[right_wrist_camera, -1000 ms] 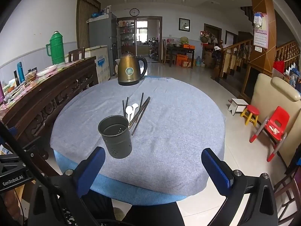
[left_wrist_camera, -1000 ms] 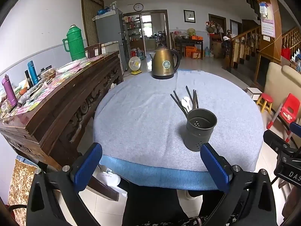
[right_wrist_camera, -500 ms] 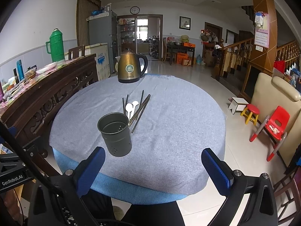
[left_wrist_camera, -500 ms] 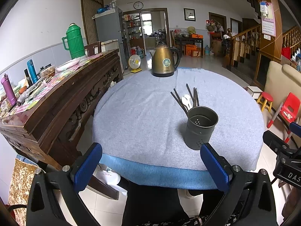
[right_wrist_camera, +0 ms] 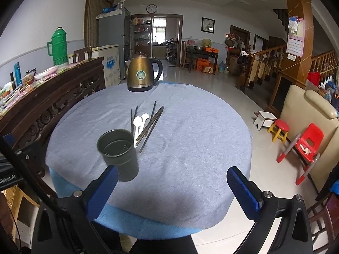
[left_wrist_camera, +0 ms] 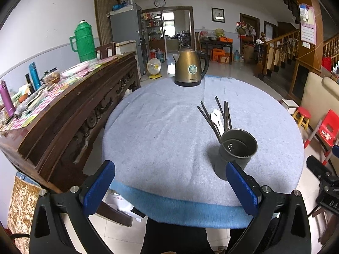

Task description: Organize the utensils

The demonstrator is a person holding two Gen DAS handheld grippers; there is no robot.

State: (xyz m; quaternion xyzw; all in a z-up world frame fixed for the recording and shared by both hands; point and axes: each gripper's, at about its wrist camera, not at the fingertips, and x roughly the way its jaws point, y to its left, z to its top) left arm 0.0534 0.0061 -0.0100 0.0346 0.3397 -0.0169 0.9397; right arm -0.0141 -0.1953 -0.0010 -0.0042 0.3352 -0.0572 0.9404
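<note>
The left gripper point(left_wrist_camera: 169, 186) is held wide apart with nothing in it, low at the near edge of the tabletop point(left_wrist_camera: 161, 131); the holder cup point(left_wrist_camera: 237, 150) is seen just ahead of its right finger; the chopsticks point(left_wrist_camera: 214, 116) and two white spoons point(left_wrist_camera: 217, 117) are laid flat right behind the cup, long axes running away toward the kettle point(left_wrist_camera: 190, 68); the right gripper point(right_wrist_camera: 169, 188) is spread and empty too, with the utensils ahead and left of it, so it's judged a toss-up which one is nearer.
</note>
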